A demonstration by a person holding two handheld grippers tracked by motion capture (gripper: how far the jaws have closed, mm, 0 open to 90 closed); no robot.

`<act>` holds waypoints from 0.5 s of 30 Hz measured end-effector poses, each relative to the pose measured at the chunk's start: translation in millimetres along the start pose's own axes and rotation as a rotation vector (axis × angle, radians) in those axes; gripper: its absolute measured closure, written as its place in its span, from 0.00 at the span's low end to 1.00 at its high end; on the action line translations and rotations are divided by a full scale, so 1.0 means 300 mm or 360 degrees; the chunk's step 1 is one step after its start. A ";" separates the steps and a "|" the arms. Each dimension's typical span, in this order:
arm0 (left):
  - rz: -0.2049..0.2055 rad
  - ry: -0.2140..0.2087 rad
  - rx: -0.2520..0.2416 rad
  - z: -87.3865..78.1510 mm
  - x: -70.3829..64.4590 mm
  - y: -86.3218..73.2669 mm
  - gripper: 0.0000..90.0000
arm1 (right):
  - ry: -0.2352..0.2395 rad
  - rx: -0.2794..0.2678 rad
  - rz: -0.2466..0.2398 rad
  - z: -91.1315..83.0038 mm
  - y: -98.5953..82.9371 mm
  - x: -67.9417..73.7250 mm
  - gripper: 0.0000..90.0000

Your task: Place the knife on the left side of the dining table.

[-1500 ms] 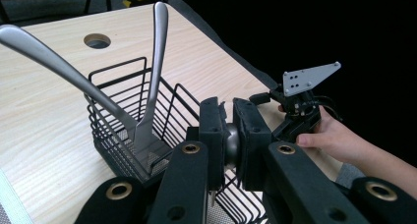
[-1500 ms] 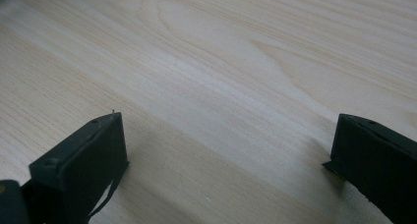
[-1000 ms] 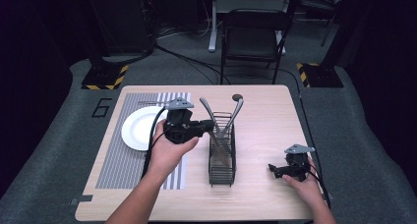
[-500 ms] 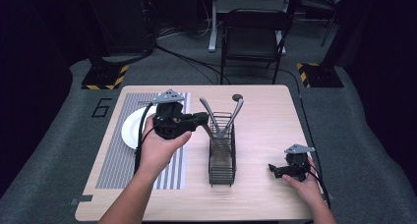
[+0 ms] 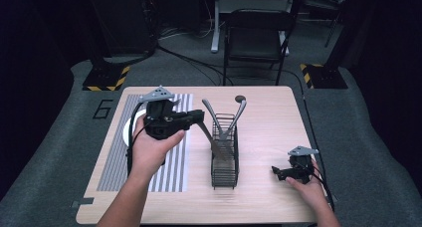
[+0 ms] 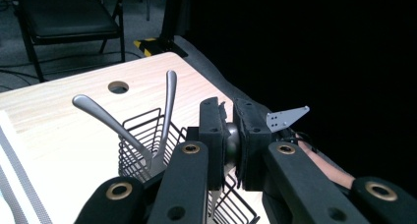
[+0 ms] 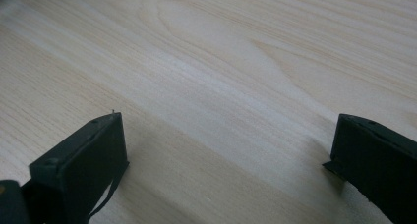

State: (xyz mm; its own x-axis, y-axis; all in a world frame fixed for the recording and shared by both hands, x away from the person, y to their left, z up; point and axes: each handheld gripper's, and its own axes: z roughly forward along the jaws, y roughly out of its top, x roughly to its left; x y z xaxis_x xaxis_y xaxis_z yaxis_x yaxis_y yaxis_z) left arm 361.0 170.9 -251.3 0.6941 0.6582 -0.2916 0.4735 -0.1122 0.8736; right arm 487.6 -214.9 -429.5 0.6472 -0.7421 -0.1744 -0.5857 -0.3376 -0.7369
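My left gripper [image 5: 198, 118] hangs over the table's middle left, just left of a black wire cutlery basket [image 5: 225, 160]. It is shut on the handle of a metal knife [image 5: 210, 141], whose blade slants down to the basket's rim. In the left gripper view the rounded handle end [image 6: 231, 138] sits pinched between the pads of the left gripper [image 6: 228, 135]. Two more utensil handles [image 5: 213, 115] [image 5: 239, 111] stick up from the basket in a V. My right gripper [image 5: 276, 172] rests on the table near the right front, open, with bare wood between the jaws of the right gripper [image 7: 228, 150].
A white plate [image 5: 129, 132] lies on a grey striped mat [image 5: 117, 162] at the left, partly behind the left hand. The table has a round hole [image 5: 240, 98] near its far edge. A black folding chair [image 5: 254, 33] stands beyond the table.
My left gripper has drawn back to the left and away from the basket with the knife in it. The right gripper has stayed still.
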 end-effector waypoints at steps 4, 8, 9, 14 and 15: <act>-0.0001 0.0007 -0.0022 -0.021 0.007 0.006 0.93 | 0.0000 0.0000 0.0000 0.000 0.000 0.000 0.00; -0.0025 0.0016 -0.0047 -0.044 0.019 0.008 0.93 | 0.0000 0.0000 0.0001 0.000 0.000 0.000 0.00; -0.0034 0.0019 -0.0056 -0.048 0.021 0.008 0.93 | 0.0004 0.0001 0.0003 0.000 0.000 0.000 0.00; -0.0076 0.0016 -0.0086 -0.074 0.046 0.013 0.93 | 0.0005 0.0001 0.0002 0.000 0.000 0.000 0.00; -0.0086 0.0015 -0.0091 -0.079 0.053 0.013 0.93 | 0.0000 -0.0001 0.0001 0.000 0.000 0.000 0.00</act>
State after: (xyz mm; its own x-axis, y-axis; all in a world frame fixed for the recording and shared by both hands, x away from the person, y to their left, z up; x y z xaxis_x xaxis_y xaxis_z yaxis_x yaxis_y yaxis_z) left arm 361.2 198.6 -243.3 0.6634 0.6689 -0.3354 0.4779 -0.0339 0.8778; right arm 487.7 -214.9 -429.5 0.6470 -0.7422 -0.1749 -0.5862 -0.3375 -0.7365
